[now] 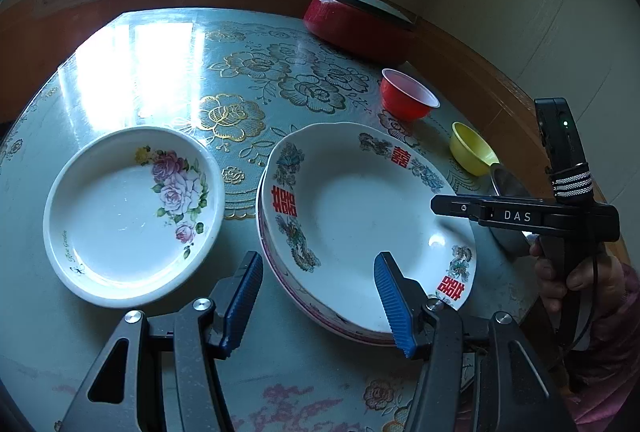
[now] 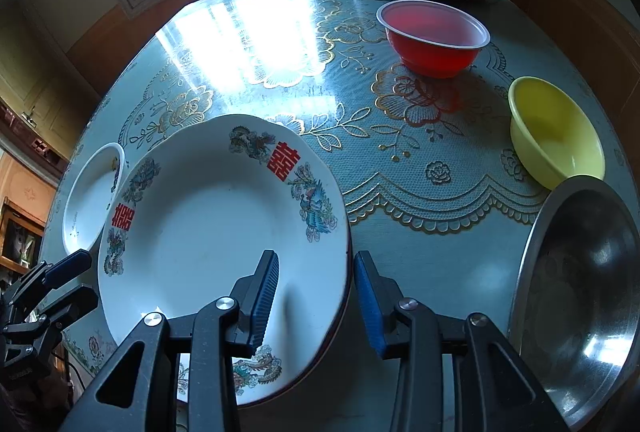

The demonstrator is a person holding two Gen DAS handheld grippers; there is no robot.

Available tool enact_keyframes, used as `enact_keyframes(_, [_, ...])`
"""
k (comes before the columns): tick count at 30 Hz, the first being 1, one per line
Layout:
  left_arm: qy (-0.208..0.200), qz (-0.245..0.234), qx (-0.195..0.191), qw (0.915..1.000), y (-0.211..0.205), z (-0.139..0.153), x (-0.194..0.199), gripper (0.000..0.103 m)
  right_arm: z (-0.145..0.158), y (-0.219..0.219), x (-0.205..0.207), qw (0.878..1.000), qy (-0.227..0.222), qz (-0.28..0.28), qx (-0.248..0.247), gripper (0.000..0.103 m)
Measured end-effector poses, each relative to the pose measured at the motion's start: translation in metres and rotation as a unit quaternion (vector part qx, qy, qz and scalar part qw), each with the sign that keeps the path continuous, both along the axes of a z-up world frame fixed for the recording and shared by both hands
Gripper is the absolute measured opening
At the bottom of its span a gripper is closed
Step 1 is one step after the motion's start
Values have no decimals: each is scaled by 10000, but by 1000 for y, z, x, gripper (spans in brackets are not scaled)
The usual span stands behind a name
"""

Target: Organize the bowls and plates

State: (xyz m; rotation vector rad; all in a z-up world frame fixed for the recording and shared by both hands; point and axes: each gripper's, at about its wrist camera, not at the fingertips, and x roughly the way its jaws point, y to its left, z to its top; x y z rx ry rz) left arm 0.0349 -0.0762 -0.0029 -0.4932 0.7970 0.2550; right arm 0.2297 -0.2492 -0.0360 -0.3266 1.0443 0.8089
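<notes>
A white plate with red characters and dragons (image 1: 372,216) tops a small stack on the table; it also shows in the right wrist view (image 2: 208,232). A white rose-pattern plate (image 1: 132,212) lies to its left, seen too at the left edge (image 2: 92,200). My left gripper (image 1: 320,296) is open over the stack's near-left rim, one finger on each side. My right gripper (image 2: 316,300) is open, straddling the stack's right rim without gripping it. A red bowl (image 2: 434,36), a yellow bowl (image 2: 556,136) and a steel bowl (image 2: 580,296) sit to the right.
A red lidded pot (image 1: 356,20) stands at the table's far edge near the wall. The table (image 1: 160,72) has a glossy floral cover and sits below a window. The right gripper's body (image 1: 560,208) and the hand holding it are at the stack's right.
</notes>
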Motion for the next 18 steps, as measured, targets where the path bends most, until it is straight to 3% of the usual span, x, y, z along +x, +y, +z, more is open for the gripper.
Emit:
enact_keyframes(11, [-26,91,-24,10000,2,1,-11,59,12,-8,1,9994,-94,-251,230,40])
enact_keyframes(18, [-38,178,-62,9998,7,2,-19,60,23,-4,-5,9979,-28,-166,632,40])
